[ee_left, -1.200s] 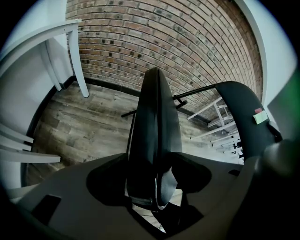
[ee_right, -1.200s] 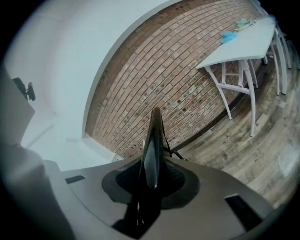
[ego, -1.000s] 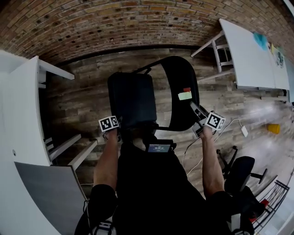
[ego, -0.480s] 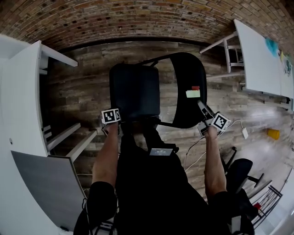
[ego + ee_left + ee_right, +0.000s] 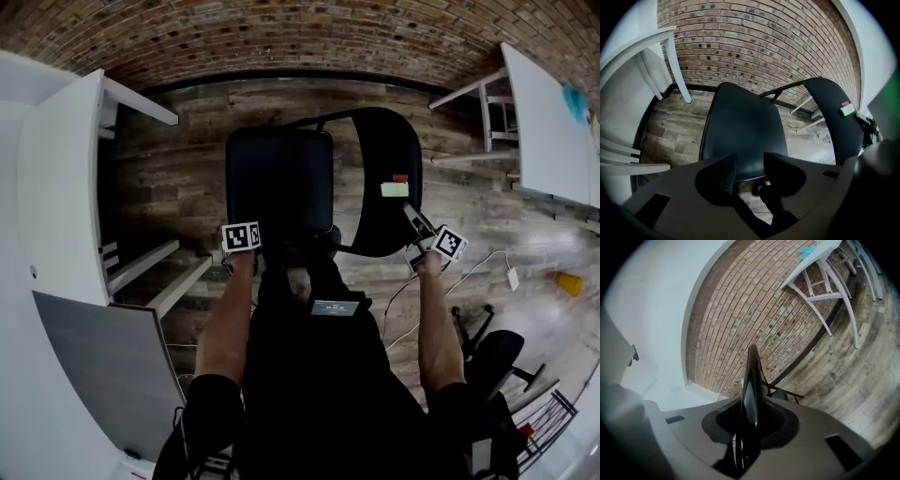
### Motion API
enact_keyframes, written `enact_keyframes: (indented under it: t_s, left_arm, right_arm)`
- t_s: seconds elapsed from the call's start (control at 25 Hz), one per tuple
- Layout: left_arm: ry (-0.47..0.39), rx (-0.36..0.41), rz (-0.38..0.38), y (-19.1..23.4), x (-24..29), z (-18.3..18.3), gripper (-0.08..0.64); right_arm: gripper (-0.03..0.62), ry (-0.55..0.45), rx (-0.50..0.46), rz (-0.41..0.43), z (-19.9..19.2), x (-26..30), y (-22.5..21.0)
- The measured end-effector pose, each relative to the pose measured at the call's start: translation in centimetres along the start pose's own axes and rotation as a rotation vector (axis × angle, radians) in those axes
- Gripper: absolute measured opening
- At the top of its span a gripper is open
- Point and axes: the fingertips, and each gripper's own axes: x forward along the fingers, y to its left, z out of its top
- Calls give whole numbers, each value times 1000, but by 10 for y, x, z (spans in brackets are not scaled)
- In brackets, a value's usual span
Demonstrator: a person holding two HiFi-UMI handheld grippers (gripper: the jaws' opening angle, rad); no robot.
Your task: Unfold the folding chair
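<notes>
The black folding chair stands open on the wood floor, its seat (image 5: 279,183) roughly level and its curved backrest (image 5: 375,159) to the right. My left gripper (image 5: 251,251) hovers steeply over the seat's near edge (image 5: 740,126). Its jaws (image 5: 750,171) are closing, and only the seat's rim shows beyond the ribbed pads, nothing pressed between them. My right gripper (image 5: 414,225) is shut on the backrest's thin edge (image 5: 751,380), which runs straight up between its jaws (image 5: 747,420). A green and red tag (image 5: 395,187) is stuck on the backrest.
White tables flank the chair at the left (image 5: 56,187) and the far right (image 5: 553,122). A grey panel (image 5: 103,356) leans at the lower left. A white cable (image 5: 487,262), a yellow object (image 5: 568,284) and an office chair base (image 5: 497,352) lie at the right. A brick wall (image 5: 754,42) stands behind.
My left gripper has shifted a little to the right along the seat's near edge. My right gripper stays clamped on the backrest. The view itself has drifted.
</notes>
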Motion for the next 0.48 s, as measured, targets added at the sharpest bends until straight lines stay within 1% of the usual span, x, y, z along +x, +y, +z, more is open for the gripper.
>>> enact_keyframes:
  t_s: [0.2, 0.4, 0.44, 0.48]
  left_arm:
    - [-5, -55, -7, 6, -5, -20, 195]
    - [-53, -65, -62, -5, -11, -14, 195]
    - [-64, -66, -77, -10, -12, -11, 195]
    - [-74, -66, -92, -16, -13, -8, 195]
  right_arm:
    - [92, -6, 8, -15, 1, -6, -8]
    - [92, -11, 11, 32, -3, 4, 5]
    - [92, -10, 19, 23, -6, 5, 6]
    - [92, -7, 32, -14, -10, 4, 4]
